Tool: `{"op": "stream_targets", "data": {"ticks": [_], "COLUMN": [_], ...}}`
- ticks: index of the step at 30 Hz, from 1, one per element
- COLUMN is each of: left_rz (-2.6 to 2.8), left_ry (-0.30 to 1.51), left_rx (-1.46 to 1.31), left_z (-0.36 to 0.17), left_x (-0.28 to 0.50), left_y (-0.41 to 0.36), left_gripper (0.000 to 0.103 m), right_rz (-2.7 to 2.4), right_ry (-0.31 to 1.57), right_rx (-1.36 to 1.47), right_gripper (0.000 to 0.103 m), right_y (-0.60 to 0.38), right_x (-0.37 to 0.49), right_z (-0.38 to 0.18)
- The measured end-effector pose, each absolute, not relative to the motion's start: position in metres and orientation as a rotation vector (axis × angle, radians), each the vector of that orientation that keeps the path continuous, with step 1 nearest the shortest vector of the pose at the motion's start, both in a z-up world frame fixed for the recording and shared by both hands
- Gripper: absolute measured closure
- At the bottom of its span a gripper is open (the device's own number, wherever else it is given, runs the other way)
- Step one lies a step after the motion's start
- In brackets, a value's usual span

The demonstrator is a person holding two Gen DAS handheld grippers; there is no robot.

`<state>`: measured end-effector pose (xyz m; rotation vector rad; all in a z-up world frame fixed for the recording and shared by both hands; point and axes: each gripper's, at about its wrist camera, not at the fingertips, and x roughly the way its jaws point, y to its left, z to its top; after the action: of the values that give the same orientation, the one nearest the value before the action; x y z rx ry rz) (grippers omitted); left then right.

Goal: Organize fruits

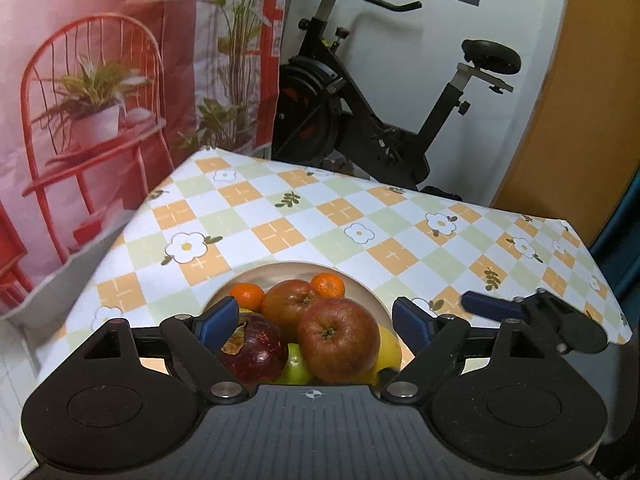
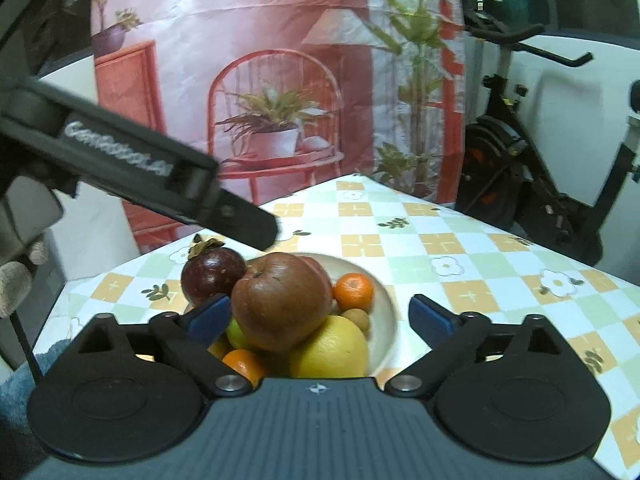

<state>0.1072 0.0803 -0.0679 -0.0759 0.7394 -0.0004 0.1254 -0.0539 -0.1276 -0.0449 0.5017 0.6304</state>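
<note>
Tongs first: the left gripper point(image 1: 314, 322) has its blue pads spread wide, with a red apple point(image 1: 339, 338) sitting in the gap but neither pad pressing on it, so nothing is held. The right gripper point(image 2: 320, 316) stands just as wide over the same pile, its pads clear of the big brownish apple point(image 2: 282, 300) between them, and is likewise empty. Both hover just above a pale bowl point(image 2: 386, 300) heaped with fruit: a dark mangosteen point(image 2: 212, 276) at the left edge, tangerines point(image 1: 328, 285) toward the back, a yellow citrus point(image 2: 330, 350) at the front and a green fruit half buried under the apples. The bowl rests on a checked tablecloth point(image 1: 304, 216) with flower prints, bare of other fruit as far as either view reaches. Beyond the table hang a printed backdrop and, to the right, an exercise bike point(image 1: 360, 120). I judge the gathering step to be at or near its end, all visible fruit already sitting in the bowl. The next move probably calls for drawing both tongs back without nudging the top apples, which look loosely stacked and could roll off.
</note>
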Motion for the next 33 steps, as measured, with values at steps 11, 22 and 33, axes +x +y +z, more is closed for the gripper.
{"op": "stream_targets", "data": {"ticks": [11, 22, 33], "left_rz": [0.035, 0.011, -0.033], "left_ry": [0.632, 0.537, 0.511], "left_rx": [-0.003, 0.081, 0.044], "left_z": [-0.041, -0.006, 0.008], "left_x": [0.066, 0.027, -0.001], "left_y": [0.072, 0.047, 0.035], "left_gripper": [0.016, 0.011, 0.010], "right_rz": [0.427, 0.272, 0.143], "right_ry": [0.448, 0.473, 0.502], "right_rx": [0.083, 0.157, 0.169], "right_gripper": [0.000, 0.000, 0.000], "right_y": [-0.105, -0.152, -0.169], "right_x": [0.098, 0.050, 0.010], "right_z": [-0.092, -0.045, -0.006]}}
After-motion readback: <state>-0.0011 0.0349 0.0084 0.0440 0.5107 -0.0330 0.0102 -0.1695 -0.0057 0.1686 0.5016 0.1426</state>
